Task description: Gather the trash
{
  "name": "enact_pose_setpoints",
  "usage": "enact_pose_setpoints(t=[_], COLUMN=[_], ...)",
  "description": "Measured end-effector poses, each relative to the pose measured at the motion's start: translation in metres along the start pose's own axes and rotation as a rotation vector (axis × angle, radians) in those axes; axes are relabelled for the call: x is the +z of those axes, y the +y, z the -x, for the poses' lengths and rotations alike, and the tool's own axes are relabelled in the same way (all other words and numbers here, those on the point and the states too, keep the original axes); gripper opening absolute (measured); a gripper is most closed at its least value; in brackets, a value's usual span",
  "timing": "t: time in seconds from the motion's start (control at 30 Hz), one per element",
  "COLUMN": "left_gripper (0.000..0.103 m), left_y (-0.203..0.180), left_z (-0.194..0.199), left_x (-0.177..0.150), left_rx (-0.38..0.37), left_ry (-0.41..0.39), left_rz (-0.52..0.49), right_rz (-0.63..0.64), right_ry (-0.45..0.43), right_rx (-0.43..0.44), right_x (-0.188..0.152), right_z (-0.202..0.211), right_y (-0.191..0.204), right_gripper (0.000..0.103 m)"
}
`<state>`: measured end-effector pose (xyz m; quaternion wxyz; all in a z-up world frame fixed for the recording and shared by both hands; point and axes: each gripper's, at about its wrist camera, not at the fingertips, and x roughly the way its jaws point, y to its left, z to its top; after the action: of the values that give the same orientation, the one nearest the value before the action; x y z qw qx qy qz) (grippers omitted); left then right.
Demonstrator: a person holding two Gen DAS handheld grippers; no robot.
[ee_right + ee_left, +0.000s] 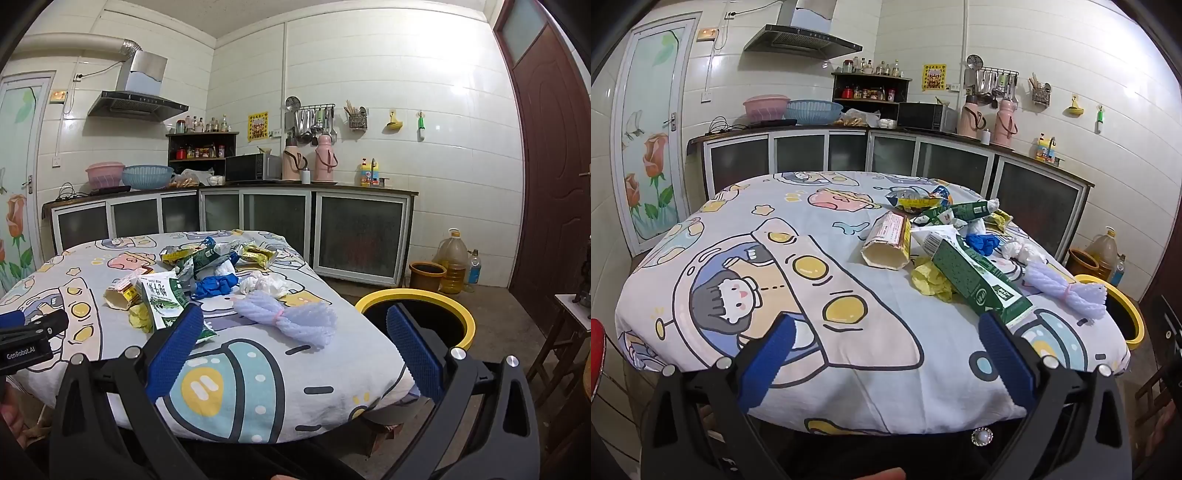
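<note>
A heap of trash lies on the cartoon-print tablecloth point(746, 229): a crushed paper cup point(886, 242), a green carton point(975, 278), yellow crumpled wrap point(929, 278), a blue glove point(984, 243), white wads point(1019, 251) and a lilac foam net point(1067, 290). My left gripper point(886, 326) hovers open near the table's front edge, short of the carton. The right gripper point(295, 321) also stands open, empty, just before the foam net point(291, 314). Beside the table stands a yellow-rimmed black bin point(417, 297). The carton point(162, 299) and glove point(216, 286) show in the right wrist view too.
Kitchen counters point(849, 129) with basins, a microwave and flasks run along the far wall. Oil bottles point(452, 264) and a brown pot point(426, 275) stand on the floor past the bin. A brown door point(550, 158) and a wooden stool point(569, 332) are at right.
</note>
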<state>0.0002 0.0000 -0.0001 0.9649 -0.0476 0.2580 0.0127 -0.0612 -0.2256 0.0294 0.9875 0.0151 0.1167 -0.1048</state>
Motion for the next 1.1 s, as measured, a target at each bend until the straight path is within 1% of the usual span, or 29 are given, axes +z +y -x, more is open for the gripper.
enact_pose_setpoints(t=[0.23, 0.4, 0.5, 1.1], left_gripper=[0.096, 0.096, 0.096, 0.096], left_y=[0.0002, 0.0001, -0.0003, 0.0020], left_z=[0.0000, 0.0004, 0.0012, -0.0023], left_x=[-0.0001, 0.0001, 0.0003, 0.0006], left_rx=[-0.001, 0.001, 0.001, 0.007], left_ry=[-0.001, -0.002, -0.004, 0.001], left_rz=[0.000, 0.001, 0.001, 0.008], right_rz=[0.006, 0.006, 0.009, 0.019], right_ry=[0.014, 0.009, 0.014, 0.021], right_rx=[0.001, 0.002, 0.004, 0.014], right_x=[0.0003, -0.0020, -0.0028, 0.0000], right_z=[-0.0015, 0.0031, -0.0025, -0.0029], right_y=[0.0017, -0.0007, 0.0022, 0.0043], right_gripper=[0.096, 0.096, 0.096, 0.096])
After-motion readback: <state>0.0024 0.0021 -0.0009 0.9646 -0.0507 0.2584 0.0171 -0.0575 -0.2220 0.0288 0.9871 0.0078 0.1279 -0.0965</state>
